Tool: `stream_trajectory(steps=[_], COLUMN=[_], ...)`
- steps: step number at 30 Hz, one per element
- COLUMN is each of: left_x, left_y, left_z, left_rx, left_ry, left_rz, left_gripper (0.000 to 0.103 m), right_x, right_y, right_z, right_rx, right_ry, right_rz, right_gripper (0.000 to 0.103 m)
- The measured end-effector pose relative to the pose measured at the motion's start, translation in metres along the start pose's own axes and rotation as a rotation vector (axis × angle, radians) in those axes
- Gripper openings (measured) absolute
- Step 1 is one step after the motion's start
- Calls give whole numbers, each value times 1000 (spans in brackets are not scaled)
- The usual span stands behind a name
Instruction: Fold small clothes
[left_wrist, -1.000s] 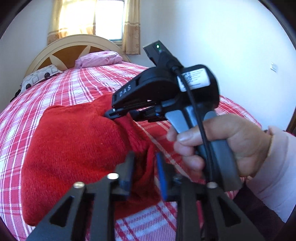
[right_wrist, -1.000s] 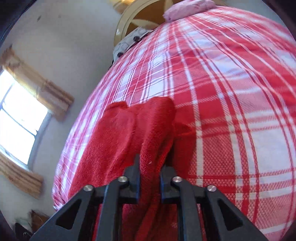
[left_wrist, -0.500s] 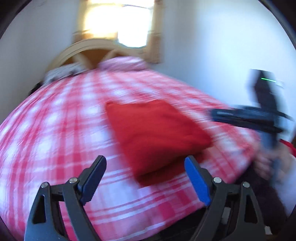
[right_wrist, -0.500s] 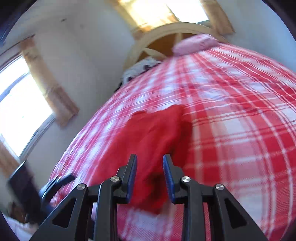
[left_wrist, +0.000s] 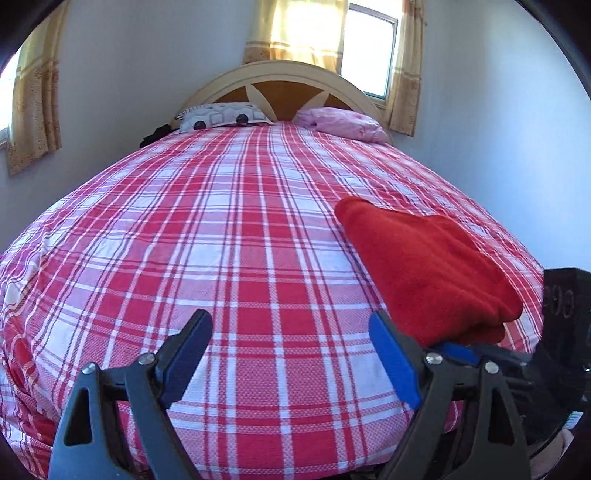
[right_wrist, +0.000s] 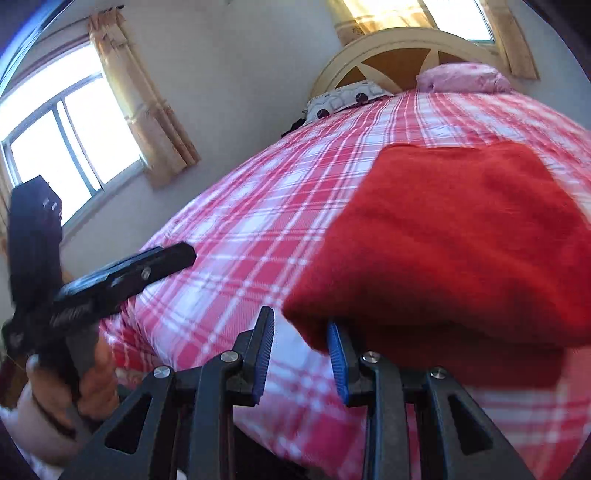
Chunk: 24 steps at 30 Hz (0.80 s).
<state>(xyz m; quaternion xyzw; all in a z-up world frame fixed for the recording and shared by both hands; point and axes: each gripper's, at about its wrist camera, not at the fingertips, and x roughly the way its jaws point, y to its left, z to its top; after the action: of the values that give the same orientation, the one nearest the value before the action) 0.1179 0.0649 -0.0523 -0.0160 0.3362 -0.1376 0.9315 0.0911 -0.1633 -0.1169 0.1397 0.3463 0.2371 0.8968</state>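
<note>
A red knitted garment (left_wrist: 424, 266) lies folded in a thick rectangle on the plaid bed sheet (left_wrist: 240, 240), near the bed's front right corner. My left gripper (left_wrist: 288, 325) stands wide open over bare sheet, to the left of the garment and apart from it. My right gripper (right_wrist: 299, 328) is opening at the garment's (right_wrist: 461, 240) near left corner. That corner sits just over the right fingertip and the pads do not press on it. In the left wrist view, a blue pad (left_wrist: 458, 350) of the right gripper shows under the garment's near edge.
A patterned pillow (left_wrist: 221, 116) and a pink pillow (left_wrist: 340, 123) lie at the headboard (left_wrist: 284, 85). Curtained windows are behind the bed and on the left wall (right_wrist: 62, 147). The bed's front edge runs just below both grippers. A hand (right_wrist: 81, 380) holds the left tool.
Both grippers let go of the red garment and drew back towards the bed's front edge. The left one opened wide and swung left. The garment now lies folded on the sheet.
</note>
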Motion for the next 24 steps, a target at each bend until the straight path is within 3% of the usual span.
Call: stream_trajectory(steps=[5,6,8,10,12,16,19,21,24], left_x=[9,10,11,13,14,26,36,47,70], left_y=[13,13,13,11,8,-11,-37,-55,-77], left_z=[6,6,5,5,6,17,26,32,28], left_rx=[-20,-19,-17,-14,-6,24,68,85,124], left_ry=[9,11,15,17,13,22,10,28,70], left_rz=[4,5,4,-2,-13,-54,-74,-84,-74], left_gripper=[89,89,89,89,89,89,89,89,89], right_x=[37,31,27,14,-12,-84,-108,-107,-69], right_y=[3,8,14,14,12,-19,-53,-67,-79], right_z=[-22,-25,-27,-24,-16,19,40,40,23], right_rx=[48,8,-32,-18,-34,15,71,71,84], right_ry=[108,80,110,119,58,-167,-243,-225,-44], right_rz=[111,94,64,91,99,-25,-245,-309,-414], right_gripper=[33,33,33,33,33,33,33,33,30])
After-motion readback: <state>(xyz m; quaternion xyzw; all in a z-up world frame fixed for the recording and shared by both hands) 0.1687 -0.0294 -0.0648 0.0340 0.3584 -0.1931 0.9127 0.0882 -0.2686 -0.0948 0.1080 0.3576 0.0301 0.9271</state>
